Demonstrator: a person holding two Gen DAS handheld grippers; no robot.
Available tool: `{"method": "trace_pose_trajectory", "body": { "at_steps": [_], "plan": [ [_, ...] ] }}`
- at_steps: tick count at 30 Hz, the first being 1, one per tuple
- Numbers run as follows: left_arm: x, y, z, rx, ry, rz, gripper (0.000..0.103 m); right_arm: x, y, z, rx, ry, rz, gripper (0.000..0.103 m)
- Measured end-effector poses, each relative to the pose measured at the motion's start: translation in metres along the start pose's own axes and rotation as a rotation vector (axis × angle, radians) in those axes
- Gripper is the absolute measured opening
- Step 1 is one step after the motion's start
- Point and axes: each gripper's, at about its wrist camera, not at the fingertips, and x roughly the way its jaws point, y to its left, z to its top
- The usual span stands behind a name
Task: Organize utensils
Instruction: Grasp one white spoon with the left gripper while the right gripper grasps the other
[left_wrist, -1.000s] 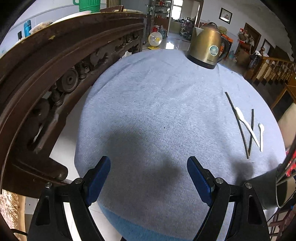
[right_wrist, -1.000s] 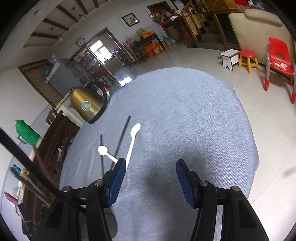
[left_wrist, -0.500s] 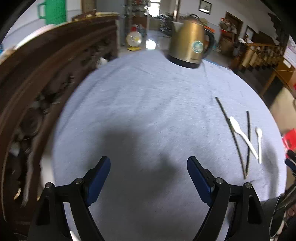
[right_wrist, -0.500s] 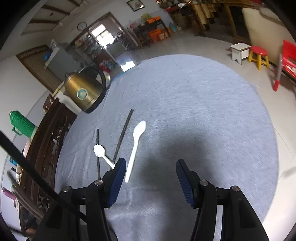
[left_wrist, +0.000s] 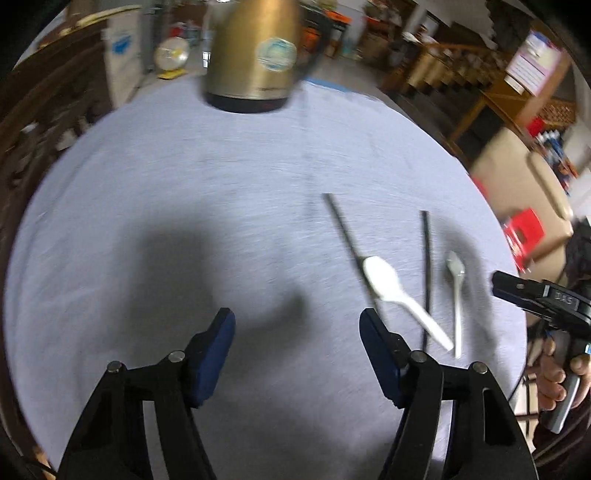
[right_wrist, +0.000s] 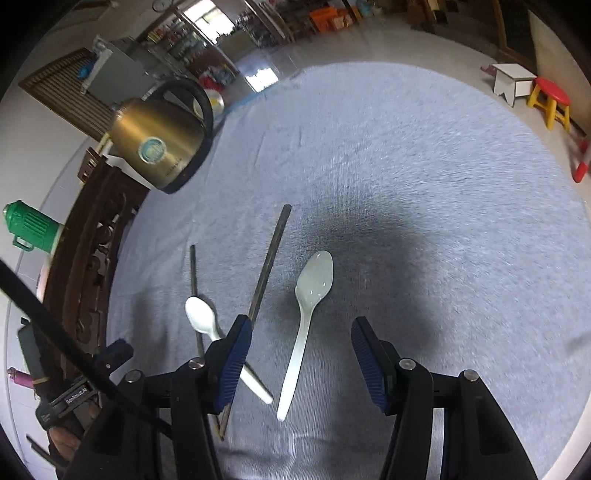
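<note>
Two white plastic spoons and two dark chopsticks lie on a round table under a blue-grey cloth (right_wrist: 424, 184). The large spoon (right_wrist: 316, 280) has its handle running between the fingers of my right gripper (right_wrist: 301, 328), which is open above it without touching it. Left of it lie the long chopstick (right_wrist: 271, 254), the small spoon (right_wrist: 201, 314) and the short chopstick (right_wrist: 192, 269). My left gripper (left_wrist: 295, 317) is closing over bare cloth with nothing between its jaws. To its right lie the large spoon (left_wrist: 384, 280), long chopstick (left_wrist: 341, 225), short chopstick (left_wrist: 426, 251) and small spoon (left_wrist: 456, 273).
A gold kettle (right_wrist: 159, 144) stands at the table's far edge. Dark carved wooden furniture (right_wrist: 92, 258) runs along the left, with a green flask (right_wrist: 29, 229) behind it. A red stool (right_wrist: 550, 99) stands on the floor beyond the table. A hand (left_wrist: 554, 373) holds the other gripper at the right.
Both grippers have swung toward the utensils. The large spoon's handle now lies between the right fingers. The left jaws stand narrower, and the kettle looms closer in the left wrist view.
</note>
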Motion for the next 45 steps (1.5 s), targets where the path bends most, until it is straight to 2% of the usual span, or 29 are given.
{"method": "trace_pose_trajectory", "body": {
  "at_steps": [3,5,7,11,18,20,22,25,27,34,40,45],
  "plan": [
    [0.024,-0.016,0.015,0.013,0.04,-0.025,0.071,0.012,0.001,0.007,0.006,0.027,-0.014,0.059],
    [0.036,-0.026,0.021,0.027,0.056,-0.035,0.067,0.017,0.001,0.011,0.003,0.042,-0.027,0.059],
    [0.048,-0.035,0.025,0.039,0.075,-0.054,0.054,0.022,0.001,0.014,-0.001,0.057,-0.037,0.059],
    [0.067,-0.05,0.031,0.07,0.094,-0.052,0.046,0.033,-0.001,0.019,-0.002,0.086,-0.075,0.058],
    [0.081,-0.06,0.039,0.118,0.07,-0.031,0.01,0.052,0.01,0.028,-0.039,0.093,-0.139,0.054],
    [0.082,-0.066,0.039,0.143,0.049,-0.016,0.008,0.057,0.021,0.028,-0.089,0.088,-0.205,0.05],
    [0.079,-0.072,0.039,0.181,0.018,0.007,0.006,0.061,0.029,0.028,-0.134,0.085,-0.245,0.031],
    [0.069,-0.075,0.038,0.204,-0.018,0.005,0.003,0.065,0.037,0.025,-0.176,0.078,-0.265,0.03],
    [0.058,-0.073,0.038,0.213,-0.044,-0.002,0.003,0.063,0.036,0.022,-0.177,0.069,-0.238,0.03],
    [0.003,-0.055,0.035,0.232,-0.145,0.02,0.003,0.026,0.03,0.012,-0.177,-0.053,-0.097,0.03],
    [-0.036,-0.038,0.027,0.197,-0.238,0.101,0.003,-0.02,0.032,-0.005,-0.197,-0.237,0.02,0.03],
    [-0.071,-0.013,0.005,0.102,-0.306,0.168,0.003,-0.056,0.016,-0.027,-0.16,-0.371,-0.001,0.03]
  ]
}}
